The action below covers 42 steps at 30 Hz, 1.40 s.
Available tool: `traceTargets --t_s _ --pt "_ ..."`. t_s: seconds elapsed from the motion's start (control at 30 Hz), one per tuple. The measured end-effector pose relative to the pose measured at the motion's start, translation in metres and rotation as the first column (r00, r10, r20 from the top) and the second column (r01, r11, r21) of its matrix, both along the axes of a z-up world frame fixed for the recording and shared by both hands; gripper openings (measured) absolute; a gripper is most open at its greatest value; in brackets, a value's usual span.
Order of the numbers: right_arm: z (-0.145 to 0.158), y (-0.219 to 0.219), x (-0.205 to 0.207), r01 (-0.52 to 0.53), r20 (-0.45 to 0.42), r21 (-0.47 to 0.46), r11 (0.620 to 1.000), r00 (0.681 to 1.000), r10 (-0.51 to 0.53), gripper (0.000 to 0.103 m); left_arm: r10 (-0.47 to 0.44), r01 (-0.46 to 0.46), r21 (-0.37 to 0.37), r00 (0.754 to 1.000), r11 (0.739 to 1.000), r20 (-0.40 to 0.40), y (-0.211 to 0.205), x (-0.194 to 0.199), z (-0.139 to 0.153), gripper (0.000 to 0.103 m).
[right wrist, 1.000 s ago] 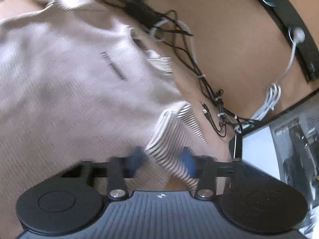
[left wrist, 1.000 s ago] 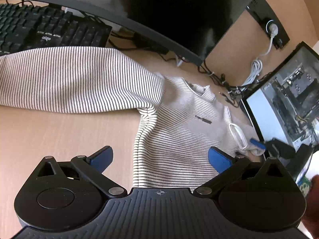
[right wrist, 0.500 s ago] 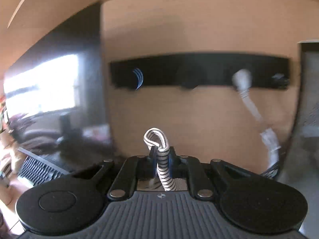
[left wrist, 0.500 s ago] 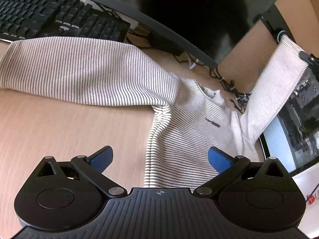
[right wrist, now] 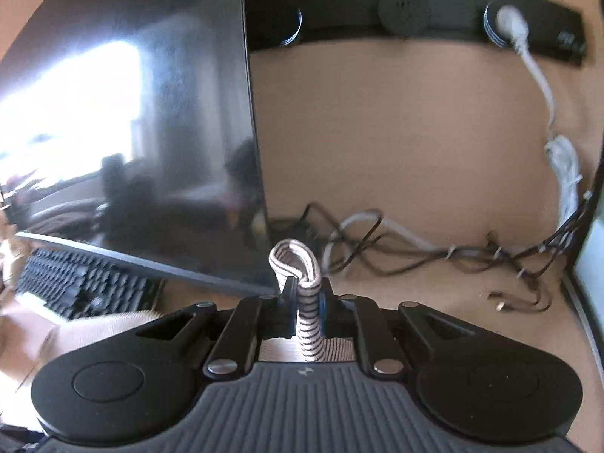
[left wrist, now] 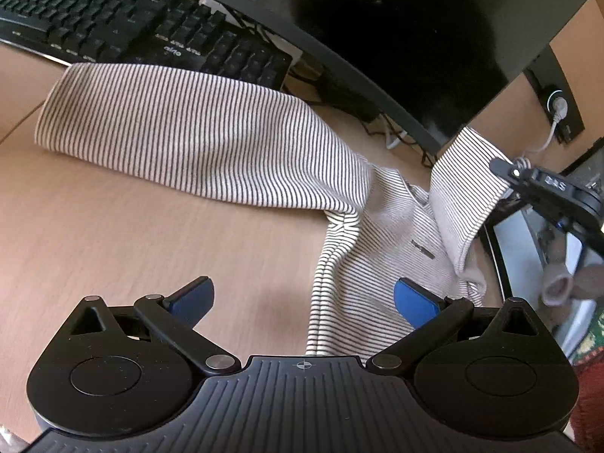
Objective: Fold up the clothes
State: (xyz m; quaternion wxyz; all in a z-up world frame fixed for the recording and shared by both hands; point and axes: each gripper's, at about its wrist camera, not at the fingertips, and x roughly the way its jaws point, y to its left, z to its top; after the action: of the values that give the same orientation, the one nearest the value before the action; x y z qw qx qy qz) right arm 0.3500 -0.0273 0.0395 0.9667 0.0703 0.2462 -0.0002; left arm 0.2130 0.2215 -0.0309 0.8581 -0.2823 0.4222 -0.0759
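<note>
A cream sweater with thin dark stripes (left wrist: 381,249) lies on the wooden desk (left wrist: 113,226). Its left sleeve (left wrist: 188,136) stretches flat toward the keyboard. My left gripper (left wrist: 302,298) hovers open just above the sweater's lower left edge, its blue pads (left wrist: 413,302) wide apart. The right sleeve (left wrist: 464,188) is lifted off the desk, pulled up by my right gripper (left wrist: 507,171). In the right wrist view my right gripper (right wrist: 304,302) is shut on the sleeve cuff (right wrist: 298,264), which loops above the jaws.
A black keyboard (left wrist: 132,19) and a curved dark monitor (left wrist: 396,37) stand behind the sweater. Tangled cables (right wrist: 434,241) lie along the back wall under a black power strip (right wrist: 415,11). A glass-sided computer case (left wrist: 536,249) stands at the right.
My right gripper closed on the right sleeve's cuff and raised it off the desk, swinging it up and leftward. My left gripper shifted slightly right and stayed open.
</note>
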Motion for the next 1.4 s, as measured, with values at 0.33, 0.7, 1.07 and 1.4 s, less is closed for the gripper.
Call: traceTargets --t_s 0.33,0.7,1.07,1.4 --pt "0.072 -0.081 -0.054 0.285 0.190 -0.004 0.959 0.941 -0.279 0.010 0.060 -0.060 -0.022 0.998 0.998 -0.020 0.020 -0.009 -0.007 0.103" --pt "0.017 -0.034 -0.002 0.148 0.093 -0.015 0.989 0.985 -0.146 0.010 0.011 -0.011 -0.016 1.000 1.000 -0.021 0.004 -0.002 -0.006 0.103" --pt "-0.082 0.063 0.060 -0.028 -0.079 -0.033 0.999 0.997 0.026 0.010 0.067 -0.066 0.012 0.996 0.998 -0.061 0.018 -0.022 -0.006 0.103" --pt "-0.094 0.090 0.051 -0.117 -0.071 0.022 0.993 0.990 0.118 0.061 0.075 -0.072 0.037 0.995 0.997 -0.071 0.030 -0.016 0.000 0.103"
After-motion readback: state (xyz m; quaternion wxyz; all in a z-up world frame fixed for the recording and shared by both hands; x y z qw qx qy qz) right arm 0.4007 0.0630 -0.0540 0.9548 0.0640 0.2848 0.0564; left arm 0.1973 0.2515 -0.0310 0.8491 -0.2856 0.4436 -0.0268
